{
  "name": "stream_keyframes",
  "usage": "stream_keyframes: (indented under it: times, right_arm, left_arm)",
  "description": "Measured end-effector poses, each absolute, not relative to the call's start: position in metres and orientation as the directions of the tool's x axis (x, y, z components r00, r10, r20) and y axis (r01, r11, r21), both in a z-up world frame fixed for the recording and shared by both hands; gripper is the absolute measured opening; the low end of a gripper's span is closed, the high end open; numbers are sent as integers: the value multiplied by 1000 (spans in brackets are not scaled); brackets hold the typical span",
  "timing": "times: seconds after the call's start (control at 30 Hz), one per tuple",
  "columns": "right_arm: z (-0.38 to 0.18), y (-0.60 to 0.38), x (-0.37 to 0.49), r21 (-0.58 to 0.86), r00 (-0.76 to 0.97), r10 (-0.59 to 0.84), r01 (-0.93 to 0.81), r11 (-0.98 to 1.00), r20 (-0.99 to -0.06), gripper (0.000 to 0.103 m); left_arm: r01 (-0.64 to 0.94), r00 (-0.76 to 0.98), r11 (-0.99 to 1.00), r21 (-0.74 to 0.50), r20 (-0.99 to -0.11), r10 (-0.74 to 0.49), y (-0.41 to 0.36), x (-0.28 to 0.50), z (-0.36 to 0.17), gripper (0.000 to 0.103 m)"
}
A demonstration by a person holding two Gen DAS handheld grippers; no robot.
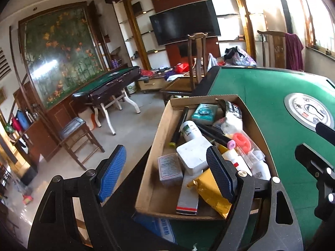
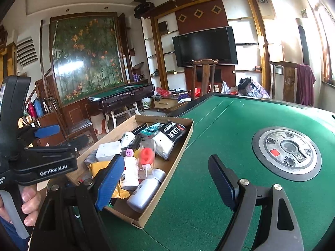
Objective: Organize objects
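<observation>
Cardboard makes up the shallow box sitting at the left edge of the green felt table, and it is crammed: a yellow packet and a white square case at the near left, a white bottle lying on its side by the near wall, a red-capped clear pack in the middle, and a black-and-white pouch at the far end. Over the box's left side the left gripper hangs with its pads spread wide and nothing between them; the right gripper, equally wide and empty, sits further right, straddling the box's right wall and the bare felt. My judgement: begin with whatever lies loose on top, such as the bottle, close across its narrow width, lift it straight up clear of the wall, and set it on the open felt to the right, well short of the round centre console.
</observation>
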State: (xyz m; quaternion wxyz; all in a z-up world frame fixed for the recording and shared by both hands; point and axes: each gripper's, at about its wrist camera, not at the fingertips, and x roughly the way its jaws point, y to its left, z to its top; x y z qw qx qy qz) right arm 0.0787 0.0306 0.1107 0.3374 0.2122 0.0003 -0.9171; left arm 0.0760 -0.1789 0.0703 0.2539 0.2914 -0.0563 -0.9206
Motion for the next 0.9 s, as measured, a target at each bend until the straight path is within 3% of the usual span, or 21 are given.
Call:
stream_keyframes:
  times: [0.9]
  right_arm:
    - [112, 26, 80, 127, -674, -626, 634, -763, -393, 83]
  left_arm:
    - [446, -705, -865, 231, -505, -498, -186, 86, 69, 80]
